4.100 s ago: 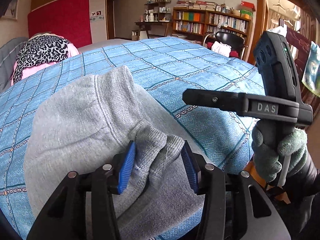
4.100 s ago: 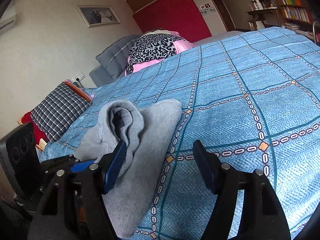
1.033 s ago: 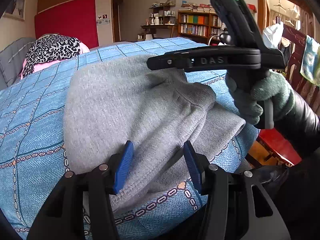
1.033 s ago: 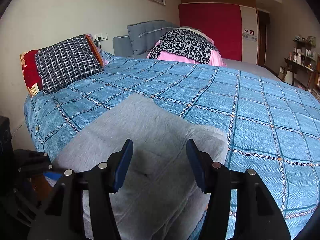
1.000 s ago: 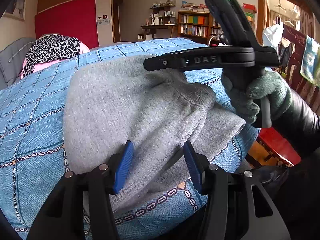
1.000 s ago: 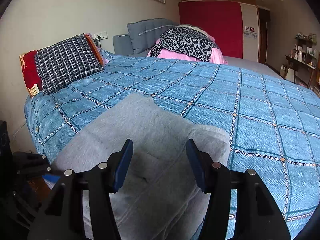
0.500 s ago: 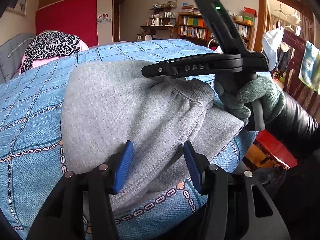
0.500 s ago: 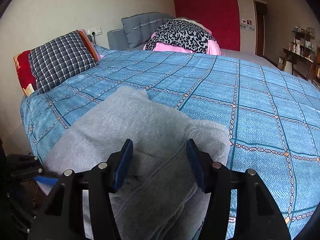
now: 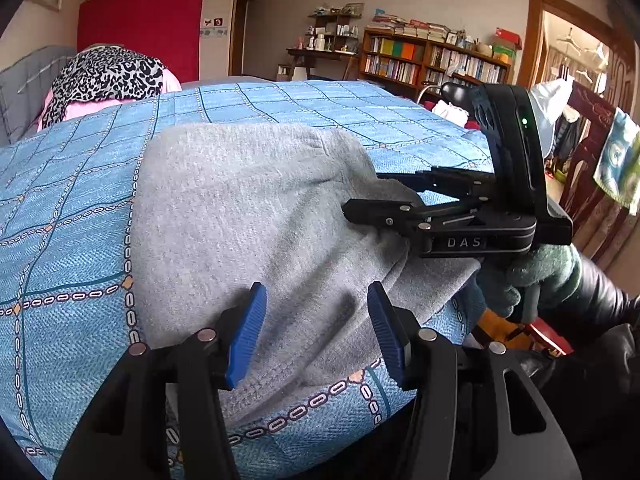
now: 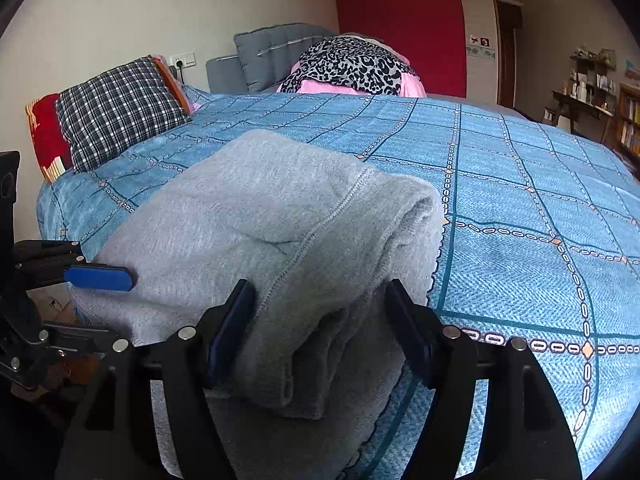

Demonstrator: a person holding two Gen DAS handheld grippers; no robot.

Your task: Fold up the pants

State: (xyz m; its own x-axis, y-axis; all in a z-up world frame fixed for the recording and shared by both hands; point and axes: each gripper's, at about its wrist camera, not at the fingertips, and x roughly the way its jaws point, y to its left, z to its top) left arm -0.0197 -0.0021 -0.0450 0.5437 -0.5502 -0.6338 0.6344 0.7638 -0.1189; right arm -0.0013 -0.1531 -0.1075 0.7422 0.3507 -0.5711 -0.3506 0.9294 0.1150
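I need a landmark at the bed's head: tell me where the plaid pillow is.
The plaid pillow appears only in the right wrist view, far left, on the bed's corner, propped on a red cushion, behind the grey pants.

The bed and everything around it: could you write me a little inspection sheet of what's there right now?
Surface: blue patterned bedspread, lying flat.
Job's things: grey pants folded into a thick bundle at the bed's near edge.
Clutter: plaid pillow; leopard-print cloth over pink bedding at the head.
Grippers: left gripper open, astride the bundle's edge; right gripper open, its pads either side of the folded end.
Cables: nothing seen.
Surroundings: bookshelf, red wall panel, framed picture, clothes hanging at right.
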